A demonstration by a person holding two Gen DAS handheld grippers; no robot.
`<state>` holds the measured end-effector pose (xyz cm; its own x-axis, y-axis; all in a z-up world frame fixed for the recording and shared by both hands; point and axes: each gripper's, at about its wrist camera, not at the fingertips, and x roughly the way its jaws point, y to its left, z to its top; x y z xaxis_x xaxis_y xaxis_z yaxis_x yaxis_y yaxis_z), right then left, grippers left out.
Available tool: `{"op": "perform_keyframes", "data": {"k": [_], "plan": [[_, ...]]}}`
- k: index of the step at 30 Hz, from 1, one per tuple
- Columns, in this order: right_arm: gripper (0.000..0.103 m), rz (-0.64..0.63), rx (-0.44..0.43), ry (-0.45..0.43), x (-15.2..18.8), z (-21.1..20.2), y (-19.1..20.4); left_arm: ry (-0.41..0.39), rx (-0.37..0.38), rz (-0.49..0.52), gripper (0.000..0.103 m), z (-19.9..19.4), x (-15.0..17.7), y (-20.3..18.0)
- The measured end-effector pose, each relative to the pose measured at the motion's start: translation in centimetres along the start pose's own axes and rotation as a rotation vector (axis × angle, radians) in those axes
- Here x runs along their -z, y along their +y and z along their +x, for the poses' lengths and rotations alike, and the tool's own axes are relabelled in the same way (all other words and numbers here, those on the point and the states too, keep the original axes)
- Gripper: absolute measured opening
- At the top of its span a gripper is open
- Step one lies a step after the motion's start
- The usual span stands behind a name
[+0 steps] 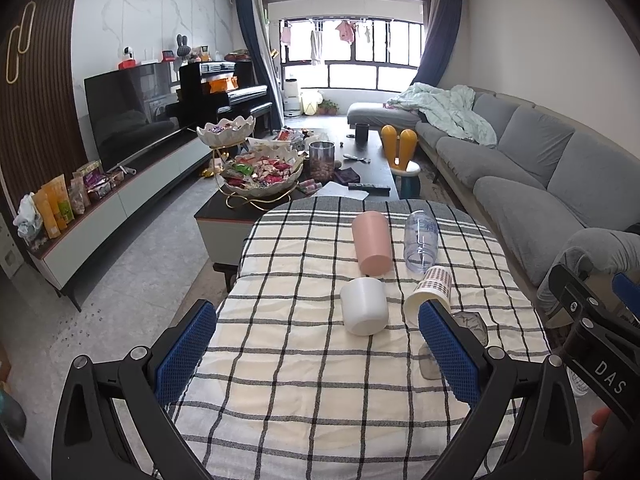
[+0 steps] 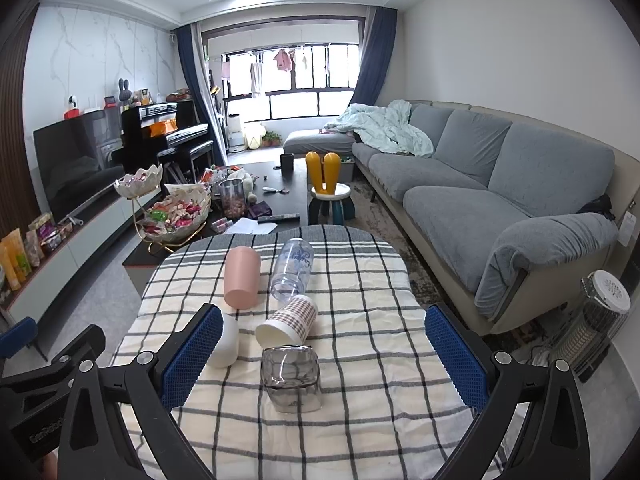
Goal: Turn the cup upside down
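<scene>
Several cups lie on their sides on the checked tablecloth (image 1: 304,376). A pink cup (image 1: 371,242) (image 2: 241,277) and a clear bottle (image 1: 421,240) (image 2: 292,268) lie at the far side. A white cup (image 1: 364,306) (image 2: 227,340) and a plaid paper cup (image 1: 428,294) (image 2: 287,320) lie nearer. A smoky glass cup (image 2: 291,378) (image 1: 468,326) lies closest. My left gripper (image 1: 316,354) is open and empty, short of the white cup. My right gripper (image 2: 324,354) is open and empty, its fingers either side of the glass cup and apart from it.
A dark coffee table (image 1: 376,160) with a snack bowl stand (image 1: 260,172) is beyond the table. A grey sofa (image 2: 500,200) runs along the right. A TV console (image 1: 120,200) is on the left. A heater (image 2: 596,320) stands at right.
</scene>
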<state>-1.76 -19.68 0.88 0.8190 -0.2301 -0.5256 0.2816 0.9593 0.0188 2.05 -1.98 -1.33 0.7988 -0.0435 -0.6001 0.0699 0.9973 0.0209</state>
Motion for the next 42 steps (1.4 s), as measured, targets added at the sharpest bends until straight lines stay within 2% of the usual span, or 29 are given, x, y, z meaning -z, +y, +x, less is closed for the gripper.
{"op": "perform_keyframes", "data": {"k": [21, 42], "plan": [[0.102, 0.001, 0.000, 0.004, 0.04, 0.09, 0.05, 0.003, 0.025, 0.004, 0.103, 0.10, 0.03, 0.03], [0.102, 0.003, 0.000, 0.010, 0.26, 0.33, 0.12, 0.017, 0.018, -0.014, 0.103, 0.49, 0.04, 0.49]]}}
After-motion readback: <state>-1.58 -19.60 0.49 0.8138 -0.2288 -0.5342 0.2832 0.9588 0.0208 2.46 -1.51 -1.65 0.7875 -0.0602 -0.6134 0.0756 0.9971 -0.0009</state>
